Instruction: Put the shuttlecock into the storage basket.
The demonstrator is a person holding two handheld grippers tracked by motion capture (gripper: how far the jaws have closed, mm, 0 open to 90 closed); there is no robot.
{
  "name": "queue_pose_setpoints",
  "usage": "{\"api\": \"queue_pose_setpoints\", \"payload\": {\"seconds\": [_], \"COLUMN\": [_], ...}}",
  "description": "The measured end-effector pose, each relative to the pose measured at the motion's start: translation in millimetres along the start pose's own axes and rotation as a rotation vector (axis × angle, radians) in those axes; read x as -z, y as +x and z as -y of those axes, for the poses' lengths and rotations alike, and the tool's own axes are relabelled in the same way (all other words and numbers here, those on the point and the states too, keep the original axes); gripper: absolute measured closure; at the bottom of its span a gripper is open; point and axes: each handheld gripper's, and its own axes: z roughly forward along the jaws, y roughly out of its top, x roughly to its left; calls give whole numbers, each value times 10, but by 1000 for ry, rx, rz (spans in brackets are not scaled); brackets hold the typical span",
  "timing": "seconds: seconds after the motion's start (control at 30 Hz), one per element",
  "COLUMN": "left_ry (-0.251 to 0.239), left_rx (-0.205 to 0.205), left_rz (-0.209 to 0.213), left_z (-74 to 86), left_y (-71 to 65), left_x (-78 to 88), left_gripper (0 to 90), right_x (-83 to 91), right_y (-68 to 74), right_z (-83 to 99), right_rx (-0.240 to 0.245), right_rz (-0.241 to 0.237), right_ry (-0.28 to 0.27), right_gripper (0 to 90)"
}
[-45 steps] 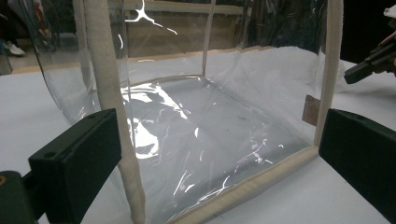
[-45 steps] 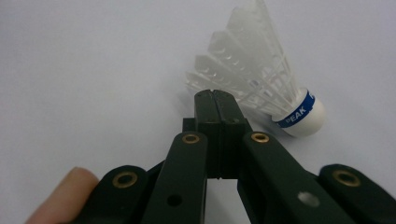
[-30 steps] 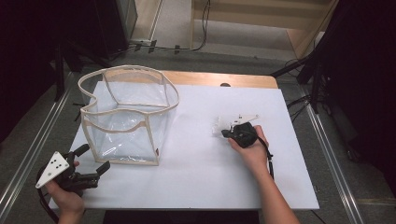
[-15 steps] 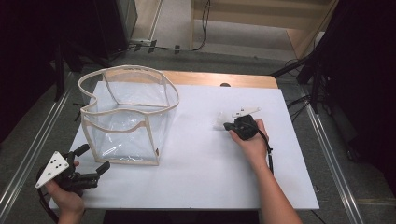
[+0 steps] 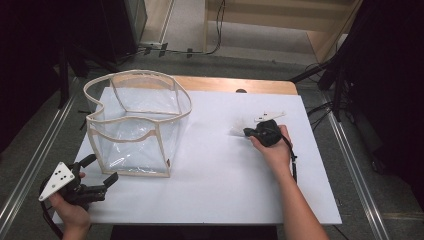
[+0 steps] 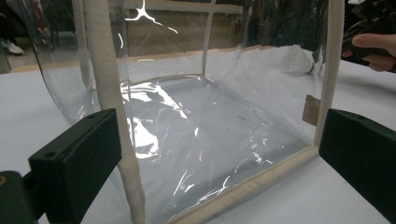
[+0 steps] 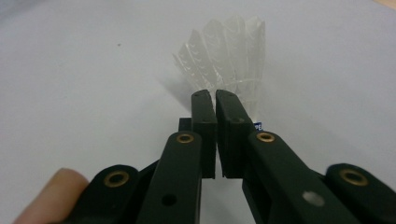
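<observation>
A white feather shuttlecock (image 7: pixel 229 60) sticks out past the tips of my right gripper (image 7: pixel 215 95), which is shut on the base of its skirt. The jaws have just eased apart a hair, leaving a thin slit. In the high view the right gripper (image 5: pixel 247 132) is at the table's right middle, pointing left, with the shuttlecock (image 5: pixel 239 129) at its tip. A clear plastic bag with cream trim (image 5: pixel 135 145) stands open-topped at the left. My left gripper (image 5: pixel 102 168) stands open at the front left corner, facing the bag (image 6: pixel 187 130) with nothing between its jaws (image 6: pixel 217 126).
The white tabletop (image 5: pixel 215 190) spans the middle and front. A wooden strip (image 5: pixel 225 85) runs along the far edge. Metal rails (image 5: pixel 30 170) flank both sides, with dark stands and cables beyond. The other hand (image 6: pixel 373 46) shows past the bag in the left gripper view.
My right hand has carried the shuttlecock a little to the left, toward the bag. The left hand and the bag have stayed put.
</observation>
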Motion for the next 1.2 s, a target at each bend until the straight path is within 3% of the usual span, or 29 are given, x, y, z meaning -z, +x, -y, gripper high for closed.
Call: {"api": "queue_pose_setpoints", "payload": {"seconds": [0.13,0.3,0.43,0.47,0.53,0.7,0.77,0.97,1.2], "left_ry": [1,1,2,4,4,4,3,1,2], "left_rx": [-1,1,0,-1,0,-1,0,0,-1], "left_rz": [1,3,2,1,1,1,2,4,4], "left_z": [0,0,0,-1,0,0,0,1,1], "left_y": [0,1,0,-1,-1,-1,1,3,2], "left_x": [-5,-4,-6,-6,-6,-5,-6,-7,-7], "left_gripper": [0,0,0,0,0,0,0,0,0], "right_x": [104,206,224,217,194,78,32,-74,-167], "right_y": [4,-39,-64,-70,-95,-147,-182,-253,-281], "right_z": [-18,-60,-97,-105,-112,-94,-78,-37,-13], "right_rx": [31,43,45,42,17,56,61,63,69], "right_rz": [-43,-97,-108,-109,-136,-76,-76,-77,-78], "right_ry": [-32,-49,-31,-28,-7,67,93,123,161], "right_gripper": [715,387,26,0,0,0,0,128,355]}}
